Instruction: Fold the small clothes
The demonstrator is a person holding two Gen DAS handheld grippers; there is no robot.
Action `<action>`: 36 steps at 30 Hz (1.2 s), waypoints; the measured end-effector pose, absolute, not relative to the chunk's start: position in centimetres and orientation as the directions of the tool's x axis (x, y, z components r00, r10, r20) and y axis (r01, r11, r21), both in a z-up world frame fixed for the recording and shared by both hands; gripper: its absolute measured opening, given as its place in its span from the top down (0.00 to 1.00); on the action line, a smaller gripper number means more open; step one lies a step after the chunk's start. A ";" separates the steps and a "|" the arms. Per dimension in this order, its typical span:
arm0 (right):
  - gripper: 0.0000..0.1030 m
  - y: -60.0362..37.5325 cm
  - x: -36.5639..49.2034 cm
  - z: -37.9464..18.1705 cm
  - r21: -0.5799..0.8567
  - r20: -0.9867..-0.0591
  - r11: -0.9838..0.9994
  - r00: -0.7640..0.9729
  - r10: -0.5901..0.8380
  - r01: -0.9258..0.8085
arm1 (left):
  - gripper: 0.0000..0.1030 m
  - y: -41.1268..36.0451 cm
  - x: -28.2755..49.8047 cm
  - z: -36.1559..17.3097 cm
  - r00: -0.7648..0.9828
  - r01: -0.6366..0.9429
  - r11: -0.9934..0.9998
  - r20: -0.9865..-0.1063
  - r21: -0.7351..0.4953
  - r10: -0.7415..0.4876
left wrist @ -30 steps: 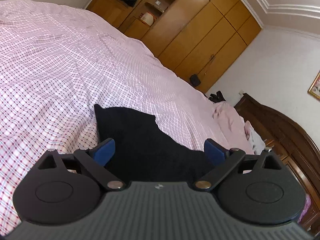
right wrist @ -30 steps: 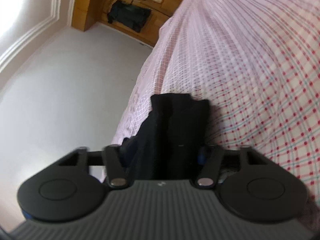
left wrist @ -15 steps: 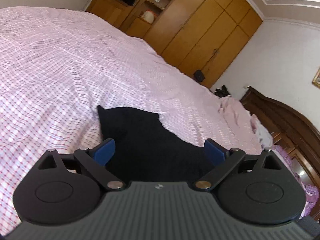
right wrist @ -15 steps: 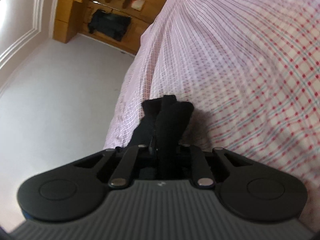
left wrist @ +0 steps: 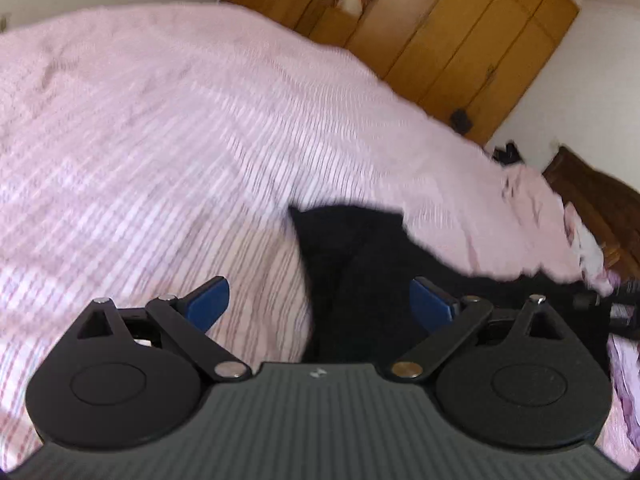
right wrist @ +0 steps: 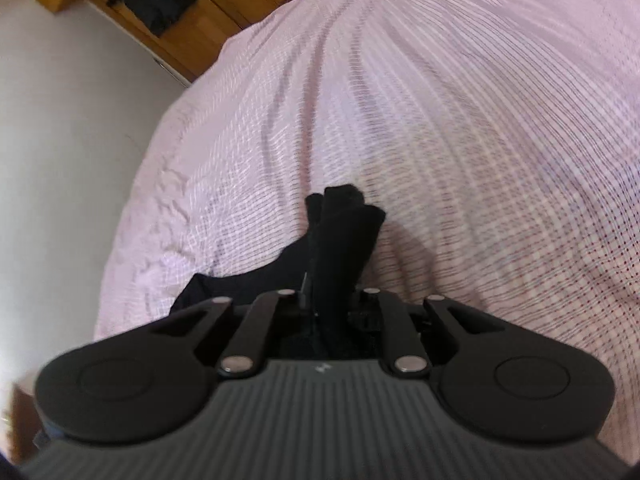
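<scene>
A small black garment lies on the pink checked bedspread. In the left wrist view it sits between and beyond the blue pads of my left gripper, which is open and empty just above it. My right gripper is shut on a bunched edge of the black garment, lifting it off the bedspread; its pads are hidden by the cloth.
Wooden wardrobes stand beyond the bed. A dark wooden headboard and crumpled pink bedding lie at the right. The bed edge drops to a white wall or floor at the left in the right wrist view.
My right gripper closed on the garment's edge and lifted it. My left gripper shifted left, so the garment now sits right of centre; it stayed open.
</scene>
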State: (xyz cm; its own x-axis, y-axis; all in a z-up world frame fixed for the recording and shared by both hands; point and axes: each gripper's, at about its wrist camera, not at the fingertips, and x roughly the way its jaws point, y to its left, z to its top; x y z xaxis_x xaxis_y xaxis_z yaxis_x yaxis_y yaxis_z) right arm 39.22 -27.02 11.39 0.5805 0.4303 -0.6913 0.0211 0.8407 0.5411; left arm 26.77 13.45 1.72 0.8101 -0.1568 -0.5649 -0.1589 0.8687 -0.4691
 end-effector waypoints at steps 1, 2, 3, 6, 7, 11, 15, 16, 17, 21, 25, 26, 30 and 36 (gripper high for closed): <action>0.87 -25.8 39.1 12.0 0.528 -0.703 0.849 0.576 0.417 0.030 | 0.04 13.6 26.5 1.7 0.808 -0.151 0.874 -0.567 -0.462 -0.160; 0.87 -24.4 38.7 12.4 0.514 -0.715 0.857 0.572 0.402 0.040 | 0.04 13.8 26.1 1.9 0.814 -0.148 0.879 -0.561 -0.452 -0.151; 0.87 -23.1 38.6 12.9 0.497 -0.727 0.867 0.567 0.388 0.045 | 0.04 14.1 25.7 2.3 0.825 -0.146 0.885 -0.549 -0.443 -0.138; 0.87 -19.5 38.6 14.2 0.444 -0.758 0.894 0.557 0.339 0.060 | 0.04 15.3 24.6 3.0 0.848 -0.152 0.886 -0.518 -0.438 -0.110; 0.87 -18.0 38.6 14.5 0.421 -0.767 0.905 0.557 0.318 0.065 | 0.04 15.7 24.4 2.9 0.850 -0.153 0.882 -0.514 -0.447 -0.113; 0.87 -13.8 39.0 14.8 0.365 -0.791 0.920 0.569 0.224 0.145 | 0.04 15.4 23.3 3.1 0.864 -0.103 0.879 -0.480 -0.466 -0.154; 0.87 -8.9 39.1 14.7 0.349 -0.793 0.925 0.573 0.206 0.150 | 0.04 15.4 22.7 2.9 0.854 -0.088 0.906 -0.500 -0.414 -0.145; 0.87 -7.6 39.2 14.3 0.348 -0.795 0.927 0.570 0.210 0.143 | 0.04 15.7 22.5 2.8 0.854 -0.099 0.905 -0.502 -0.414 -0.137; 0.87 -6.3 39.2 13.9 0.348 -0.794 0.928 0.569 0.214 0.135 | 0.04 16.2 22.4 2.8 0.853 -0.111 0.899 -0.505 -0.424 -0.132; 0.87 -0.5 38.3 11.7 0.304 -0.780 0.950 0.591 0.207 0.069 | 0.04 17.3 21.8 2.3 0.844 -0.107 0.863 -0.503 -0.494 -0.184; 0.88 3.1 37.9 7.5 0.262 -0.828 0.962 0.528 0.187 0.070 | 0.04 18.0 21.5 2.4 0.843 -0.122 0.867 -0.512 -0.483 -0.166; 0.88 3.5 37.7 6.8 0.255 -0.835 0.963 0.522 0.174 0.085 | 0.04 18.3 21.4 2.4 0.842 -0.128 0.863 -0.513 -0.490 -0.167; 0.88 3.4 37.0 7.4 0.285 -0.825 0.948 0.539 0.168 0.140 | 0.04 19.2 21.2 2.5 0.845 -0.145 0.848 -0.509 -0.510 -0.161; 0.89 3.5 36.7 9.5 0.347 -0.761 0.931 0.613 0.211 0.110 | 0.04 19.6 21.2 2.5 0.846 -0.153 0.840 -0.508 -0.520 -0.160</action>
